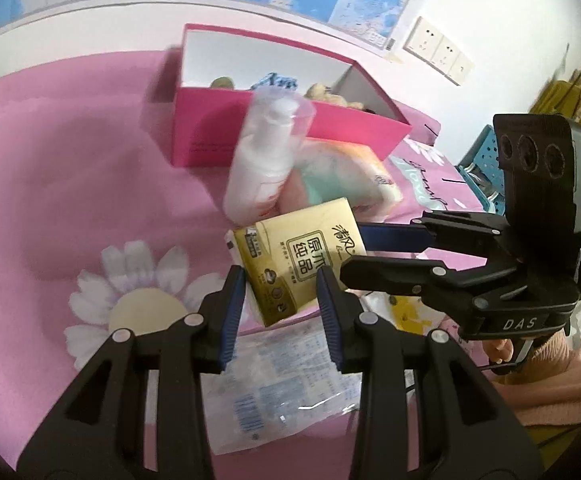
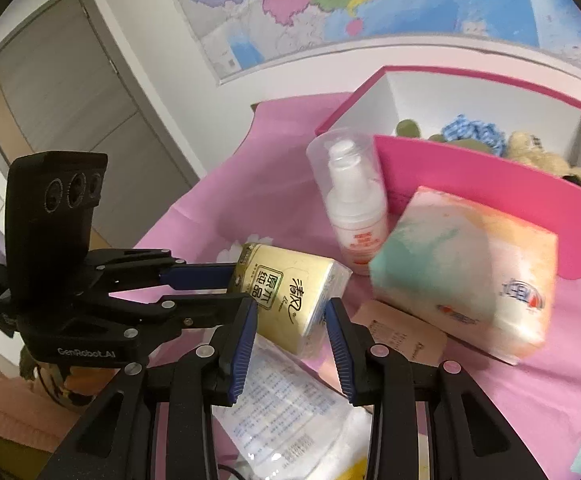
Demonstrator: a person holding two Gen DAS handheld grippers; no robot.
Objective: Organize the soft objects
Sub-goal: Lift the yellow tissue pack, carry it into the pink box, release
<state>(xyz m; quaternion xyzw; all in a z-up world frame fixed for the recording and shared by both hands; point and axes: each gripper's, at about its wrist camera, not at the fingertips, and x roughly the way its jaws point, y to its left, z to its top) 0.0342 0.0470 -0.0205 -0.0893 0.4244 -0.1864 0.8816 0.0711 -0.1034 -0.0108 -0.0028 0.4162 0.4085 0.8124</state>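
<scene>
both my grippers are narrowed onto the gold tissue pack [image 1: 294,264], left gripper [image 1: 282,312] on one side and right gripper [image 2: 292,344] on another, pads against its wrapper. it seems lifted off the pink sheet [image 1: 70,180], though i can't be sure from these angles. under it lies a clear printed bag [image 1: 290,384]. just behind are a white bottle [image 1: 262,160] and a pastel tissue pack [image 2: 470,272], near the open pink box [image 1: 290,136], which holds plush toys [image 2: 530,152].
</scene>
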